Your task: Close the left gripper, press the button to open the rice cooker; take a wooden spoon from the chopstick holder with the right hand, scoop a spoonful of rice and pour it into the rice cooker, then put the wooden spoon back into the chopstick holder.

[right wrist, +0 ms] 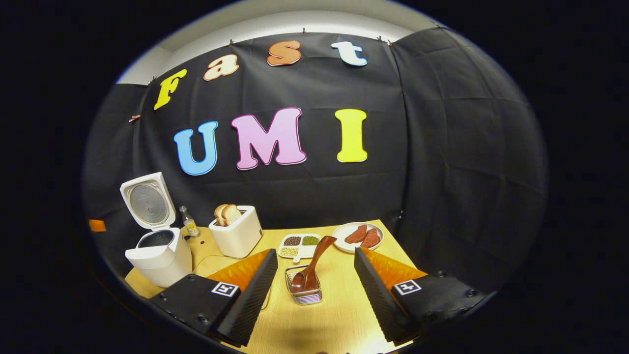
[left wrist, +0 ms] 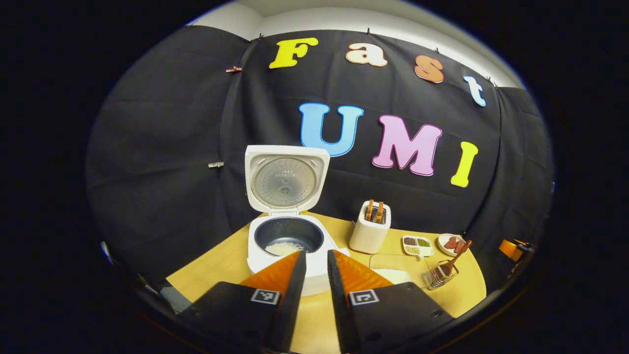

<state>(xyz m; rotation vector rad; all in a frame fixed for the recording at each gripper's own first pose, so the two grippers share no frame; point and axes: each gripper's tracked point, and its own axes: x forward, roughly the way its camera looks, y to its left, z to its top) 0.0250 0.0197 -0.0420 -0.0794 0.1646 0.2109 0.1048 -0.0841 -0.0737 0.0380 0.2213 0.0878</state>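
The white rice cooker (left wrist: 275,260) stands open, its lid (left wrist: 286,179) raised and white rice (left wrist: 282,248) lying in the dark pot. My left gripper (left wrist: 316,253) hovers just in front of it, fingers nearly together and holding nothing. The cooker (right wrist: 159,258) sits at the far left of the right gripper view. A wooden spoon (right wrist: 314,260) leans in the wire chopstick holder (right wrist: 304,294). My right gripper (right wrist: 314,255) is open, one finger on each side of the holder and clear of the spoon. A clear tray of rice (left wrist: 395,273) lies beside the cooker.
On the wooden table (right wrist: 339,314) stand a white toaster (right wrist: 238,236) with bread slices, a small bottle (right wrist: 189,223), a divided dish of grains (right wrist: 300,245) and a plate of meat slices (right wrist: 361,236). Black cloth walls in the back and sides.
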